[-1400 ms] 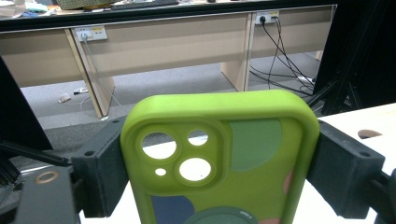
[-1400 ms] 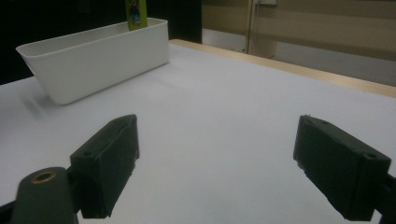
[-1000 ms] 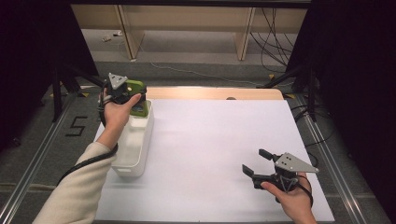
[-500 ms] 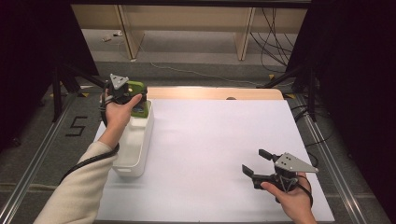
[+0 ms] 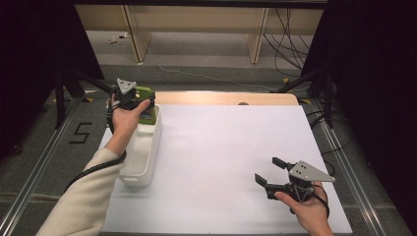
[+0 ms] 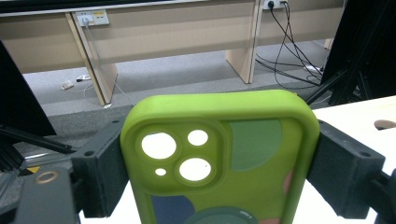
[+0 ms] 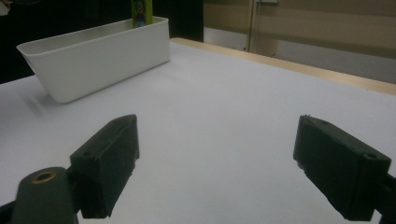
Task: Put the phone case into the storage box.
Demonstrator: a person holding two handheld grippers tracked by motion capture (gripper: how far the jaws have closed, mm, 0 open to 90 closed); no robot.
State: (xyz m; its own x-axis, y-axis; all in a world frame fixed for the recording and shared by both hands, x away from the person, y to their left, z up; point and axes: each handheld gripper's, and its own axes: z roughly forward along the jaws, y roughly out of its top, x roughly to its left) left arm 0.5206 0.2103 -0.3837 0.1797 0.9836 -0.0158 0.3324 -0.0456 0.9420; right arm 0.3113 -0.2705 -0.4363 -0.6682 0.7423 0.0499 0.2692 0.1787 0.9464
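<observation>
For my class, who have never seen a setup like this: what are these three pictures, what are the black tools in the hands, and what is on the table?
No robot here: a person holds a hand-held gripper in each hand, a tool with two black jaws. The high view looks down on the white table. The other two pictures come from cameras riding on each tool, looking along its jaws. The left hand-held gripper is clamped on a lime-green phone case with round camera holes, held above the far end of a long white plastic bin at the table's left edge. The right hand-held gripper is open with nothing between its jaws, near the table's front right.
</observation>
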